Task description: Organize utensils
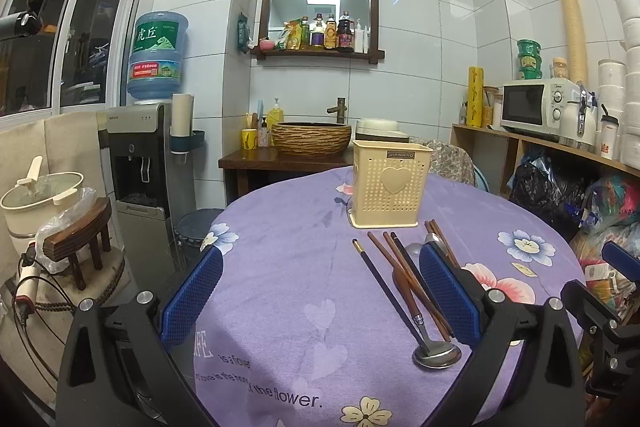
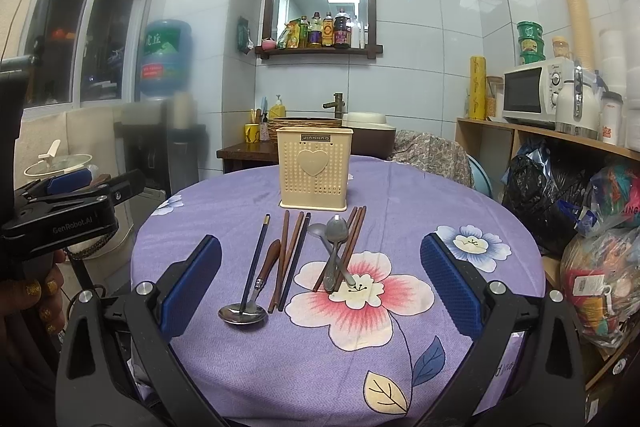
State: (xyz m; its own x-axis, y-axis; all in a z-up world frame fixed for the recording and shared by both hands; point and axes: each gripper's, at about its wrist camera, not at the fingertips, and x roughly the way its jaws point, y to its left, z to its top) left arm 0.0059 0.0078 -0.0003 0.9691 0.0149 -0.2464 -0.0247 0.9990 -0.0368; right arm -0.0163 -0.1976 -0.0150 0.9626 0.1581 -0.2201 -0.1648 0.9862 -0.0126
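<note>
Purple cloth printed with flowers covers the round desk (image 2: 460, 195), and a cream plastic holder (image 2: 315, 167) with a heart on its front stands upright toward the far side of it, with nothing showing above its rim. Just in front of the holder the utensils lie loose on the cloth in two groups. On the left, a long dark-handled ladle (image 2: 250, 283) lies with its bowl toward the camera, a wooden-handled spoon (image 2: 266, 269) rests beside it with its end over the ladle's bowl, and brown and dark chopsticks (image 2: 290, 255) lie alongside, roughly parallel. On the right, two metal spoons (image 2: 334, 247) cross each other over the pink flower, with another pair of brown chopsticks (image 2: 352, 243) slanting under or against them. The right claw (image 2: 320, 279) is held above the near part of the desk, its blue-padded fingers (image 2: 448, 283) spread wide on either side of the utensils and gripping nothing. The left claw (image 1: 320, 287) is likewise spread wide and empty, hanging over the left half of the desk with its right finger (image 1: 444, 291) in front of the chopsticks and ladle. A hand (image 2: 38, 301) at the left edge of the right wrist view grips the left claw's handle.
</note>
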